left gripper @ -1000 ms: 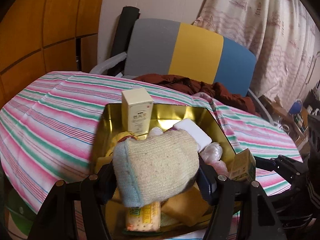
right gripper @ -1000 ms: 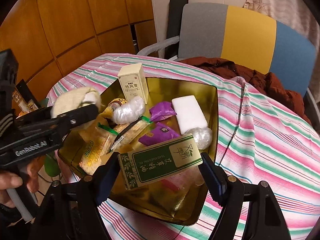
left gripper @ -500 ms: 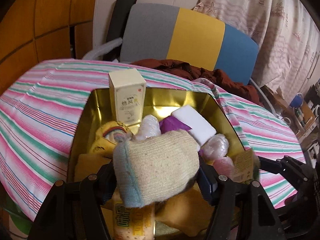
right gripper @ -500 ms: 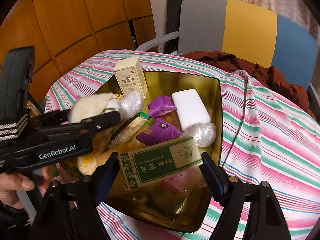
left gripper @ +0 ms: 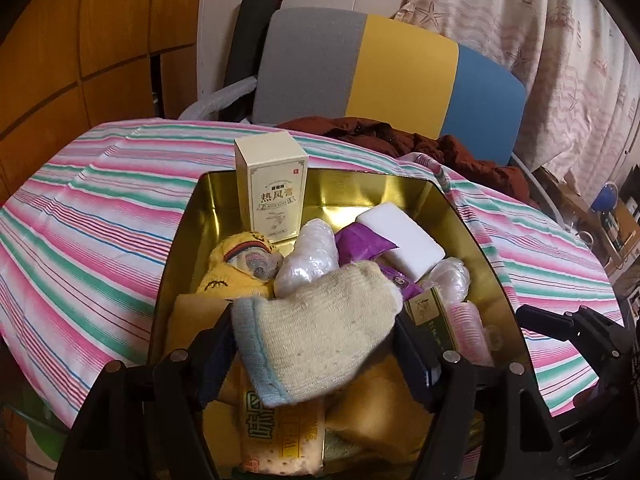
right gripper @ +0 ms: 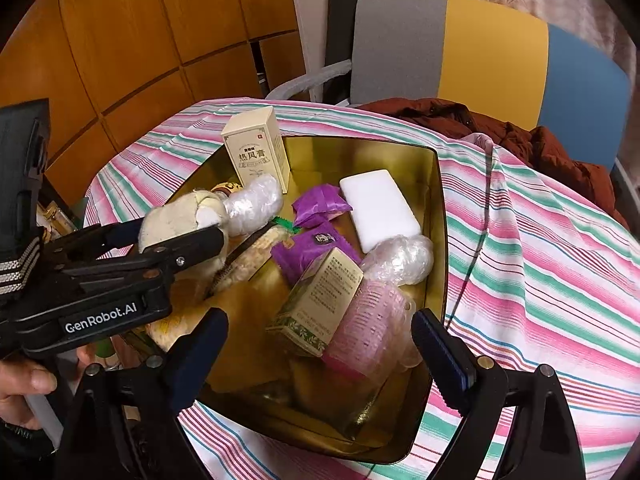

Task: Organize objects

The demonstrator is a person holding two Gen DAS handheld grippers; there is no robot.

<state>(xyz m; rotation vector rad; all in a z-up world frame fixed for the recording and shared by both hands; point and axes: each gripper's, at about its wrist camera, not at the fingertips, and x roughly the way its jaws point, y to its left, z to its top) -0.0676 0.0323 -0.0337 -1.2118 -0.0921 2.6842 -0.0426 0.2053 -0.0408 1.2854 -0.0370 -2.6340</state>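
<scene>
Gold tin (right gripper: 438,216) on striped cloth, filled for tidying: knitted mitt (left gripper: 320,332) clamped in left gripper (left gripper: 316,344) above its 6 o'clock edge, ready to drop; right gripper (right gripper: 320,344) wide open, empty, green box (right gripper: 316,300) lying loose beyond; cream carton (left gripper: 272,196) upright at 11 o'clock, lettered "热风膏"; "GenRobot.AI" on left tool.
</scene>
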